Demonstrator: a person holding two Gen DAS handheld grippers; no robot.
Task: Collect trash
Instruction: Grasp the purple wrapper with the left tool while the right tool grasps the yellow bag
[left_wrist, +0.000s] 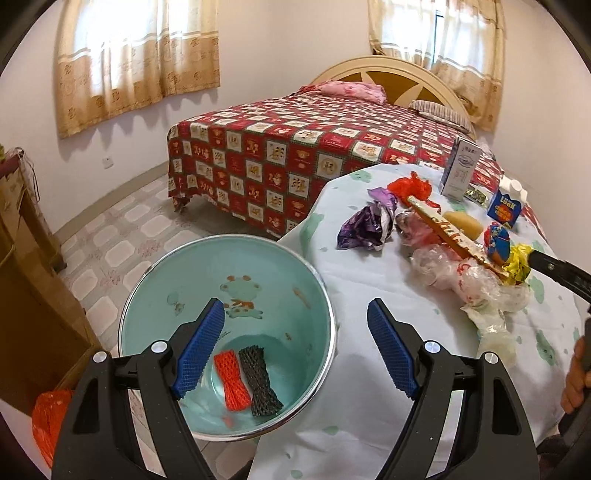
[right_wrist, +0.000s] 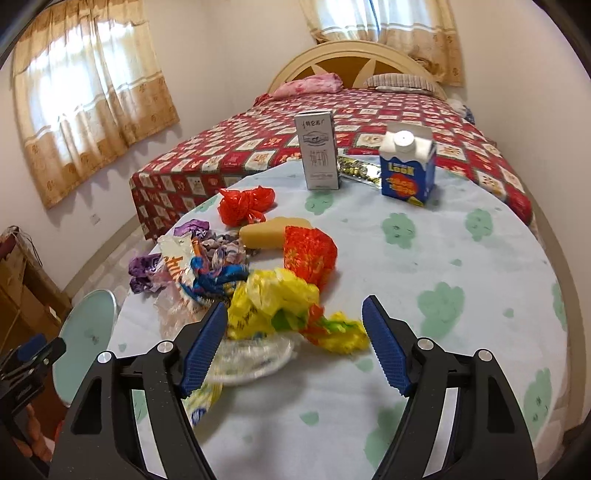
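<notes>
A pale green bin (left_wrist: 243, 273) stands beside the table's left edge, holding an orange net sleeve (left_wrist: 232, 380) and a black net sleeve (left_wrist: 259, 380). My left gripper (left_wrist: 295, 347) is open and empty above the bin's rim. A pile of trash lies on the table: a yellow bag (right_wrist: 273, 302), clear plastic (left_wrist: 469, 280), a purple wrapper (left_wrist: 365, 225), a red bag (right_wrist: 245, 205), an orange wrapper (right_wrist: 310, 254). My right gripper (right_wrist: 295, 343) is open, its fingers on either side of the yellow bag's near end. The bin also shows in the right wrist view (right_wrist: 86, 332).
A white milk carton (right_wrist: 319, 151) and a blue carton (right_wrist: 408, 166) stand upright at the table's far side, a foil packet (right_wrist: 360, 170) between them. A yellow sponge (right_wrist: 264, 232) lies in the pile. A bed (left_wrist: 295, 147) stands behind the table. A wooden cabinet (left_wrist: 26, 295) is left.
</notes>
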